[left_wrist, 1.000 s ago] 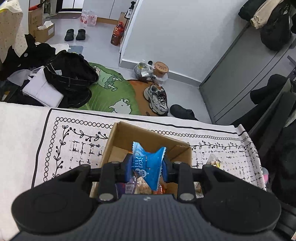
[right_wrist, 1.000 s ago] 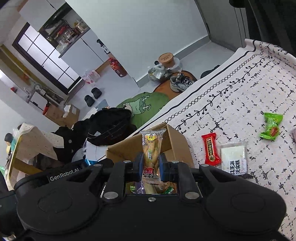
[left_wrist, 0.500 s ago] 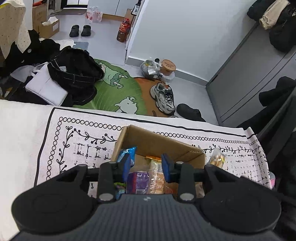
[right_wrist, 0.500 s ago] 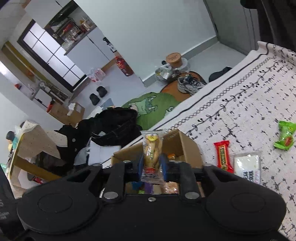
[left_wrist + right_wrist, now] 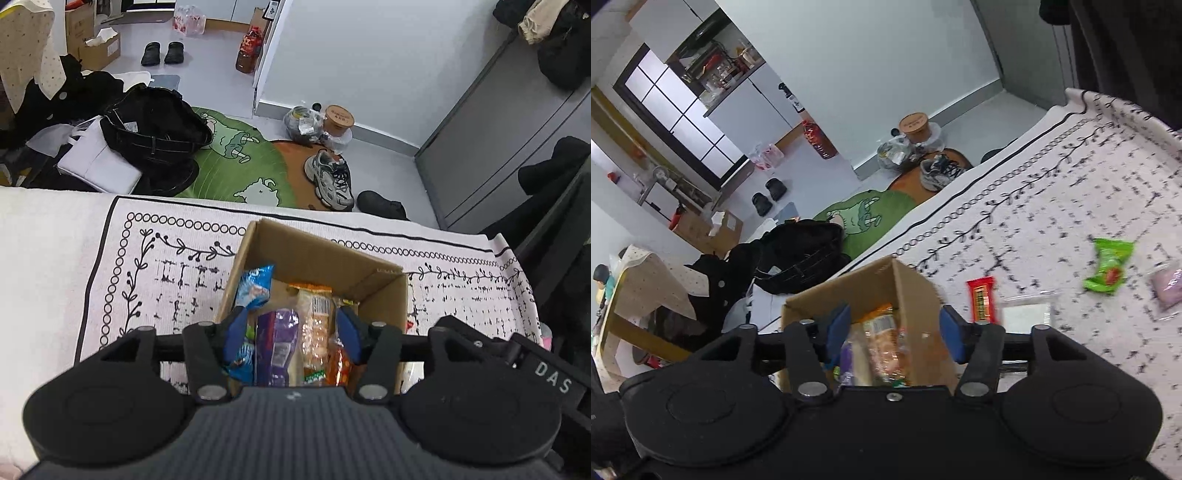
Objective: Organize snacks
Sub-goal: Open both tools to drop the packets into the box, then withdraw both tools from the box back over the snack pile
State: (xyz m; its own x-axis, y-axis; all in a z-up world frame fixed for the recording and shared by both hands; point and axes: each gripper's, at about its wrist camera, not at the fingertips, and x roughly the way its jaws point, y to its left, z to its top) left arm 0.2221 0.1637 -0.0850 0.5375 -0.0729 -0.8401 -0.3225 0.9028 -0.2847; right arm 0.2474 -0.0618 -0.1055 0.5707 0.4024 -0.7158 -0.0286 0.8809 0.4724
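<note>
An open cardboard box [image 5: 317,254] stands on the patterned tablecloth and holds several snack packets: a blue one [image 5: 253,286], a purple one [image 5: 277,339] and an orange one [image 5: 314,325]. My left gripper [image 5: 291,330] is open and empty just above the box. The box also shows in the right wrist view [image 5: 871,284]. My right gripper [image 5: 894,332] is open and empty over it, with a clear bread packet [image 5: 882,339] lying in the box below. A red packet [image 5: 980,301], a white packet [image 5: 1028,314], a green packet [image 5: 1108,266] and a purple packet [image 5: 1167,286] lie on the cloth to the right.
The table's far edge runs just behind the box [image 5: 258,208]. Beyond it the floor holds a green rug [image 5: 236,166], black bags [image 5: 155,129] and a sneaker [image 5: 330,177]. A grey cabinet [image 5: 498,147] stands at the right.
My left gripper opened and let the blue packet drop into the box. My right gripper opened and released the bread packet into the box.
</note>
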